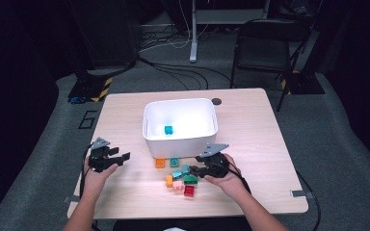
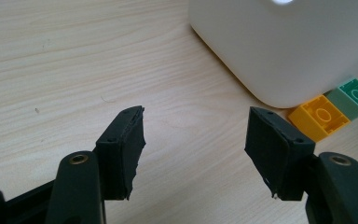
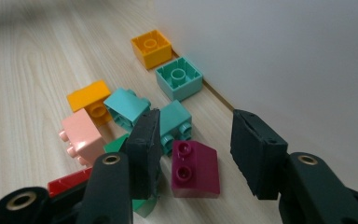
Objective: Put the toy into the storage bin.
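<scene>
Nearest the person, the right claw (image 1: 198, 169) sits low over the loose pile of blocks on the bench (image 1: 250, 144), jaws parted to a middling gap and holding nothing. In the right gripper view a magenta sloped block (image 3: 193, 168) lies between the jaws, with a teal block (image 3: 175, 122) just past it; this looks like the next pick, though no grip has been made.

Left claw (image 1: 121, 158) hovers over bare wood well apart from the pile, jaws wide and empty. It appears to be idle.

Around the pile: a red block (image 1: 189, 191), a pink block (image 1: 178, 185), an orange block (image 1: 169, 180) and a dark green block (image 1: 190, 179), all close together, some touching. Slightly farther, just beside the near wall of the bin, an orange square block (image 1: 160, 163) and a teal square block (image 1: 174, 162) lie upside down, hollow side up.

Beyond them, the white bin (image 1: 149, 134) stands mid-bench. One turquoise block (image 1: 168, 130) lies on its floor.

Judgement: the work seems to be moving blocks into the bin. Early stage, with one block in and roughly nine left on the bench.
</scene>
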`<state>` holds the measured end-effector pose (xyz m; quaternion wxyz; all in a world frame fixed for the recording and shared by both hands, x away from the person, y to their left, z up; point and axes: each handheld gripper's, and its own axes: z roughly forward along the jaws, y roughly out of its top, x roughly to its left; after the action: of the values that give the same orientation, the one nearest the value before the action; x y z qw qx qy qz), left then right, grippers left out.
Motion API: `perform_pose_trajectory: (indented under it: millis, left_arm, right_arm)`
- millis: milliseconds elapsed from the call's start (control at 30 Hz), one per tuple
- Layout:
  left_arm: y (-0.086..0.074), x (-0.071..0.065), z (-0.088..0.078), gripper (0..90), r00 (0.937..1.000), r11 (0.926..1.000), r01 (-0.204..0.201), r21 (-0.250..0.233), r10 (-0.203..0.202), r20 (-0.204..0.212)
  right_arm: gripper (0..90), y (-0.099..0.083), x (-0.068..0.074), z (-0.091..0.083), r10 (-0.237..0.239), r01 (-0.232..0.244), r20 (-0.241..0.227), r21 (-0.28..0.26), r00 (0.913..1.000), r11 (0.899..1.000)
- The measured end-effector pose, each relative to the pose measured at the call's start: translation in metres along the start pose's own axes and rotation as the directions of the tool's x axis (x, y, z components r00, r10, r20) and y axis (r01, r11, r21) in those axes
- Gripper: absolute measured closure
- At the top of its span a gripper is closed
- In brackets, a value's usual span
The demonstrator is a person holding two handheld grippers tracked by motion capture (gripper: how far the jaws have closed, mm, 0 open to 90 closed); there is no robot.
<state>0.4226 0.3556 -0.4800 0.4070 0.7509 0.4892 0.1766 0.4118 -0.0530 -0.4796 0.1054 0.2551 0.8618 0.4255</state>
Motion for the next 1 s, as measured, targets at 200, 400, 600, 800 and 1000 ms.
perform_pose_trajectory:
  millis: [200,400,600,800,1000]
  left_arm:
    - [0.0,0.0,0.0,36.9,1.0,1.0,0.002,-0.003,-0.002,0.0]
    - [0.0,0.001,-0.001,36.9,1.0,1.0,-0.002,0.001,0.002,0.001]
    - [0.0,0.0,0.0,36.9,1.0,1.0,0.001,-0.003,-0.001,0.0]
    - [0.0,0.001,-0.001,36.9,1.0,1.0,0.0,0.001,0.0,0.002]
    - [0.0,0.0,0.0,37.0,1.0,1.0,0.001,-0.005,-0.001,-0.001]
  right_arm:
    - [52.3,-0.005,-0.003,0.004,0.017,-0.017,0.004,0.01,0.9999,1.0]
    - [52.5,-0.009,-0.005,0.008,0.03,-0.03,0.003,0.026,0.9996,0.999]
    - [52.4,-0.012,-0.003,0.014,0.034,-0.034,0.0,0.039,0.9994,0.999]
    - [52.4,-0.016,-0.006,0.02,0.055,-0.055,0.01,0.058,0.9985,0.997]
    - [52.3,-0.021,-0.01,0.023,0.063,-0.065,0.019,0.075,0.9978,0.995]
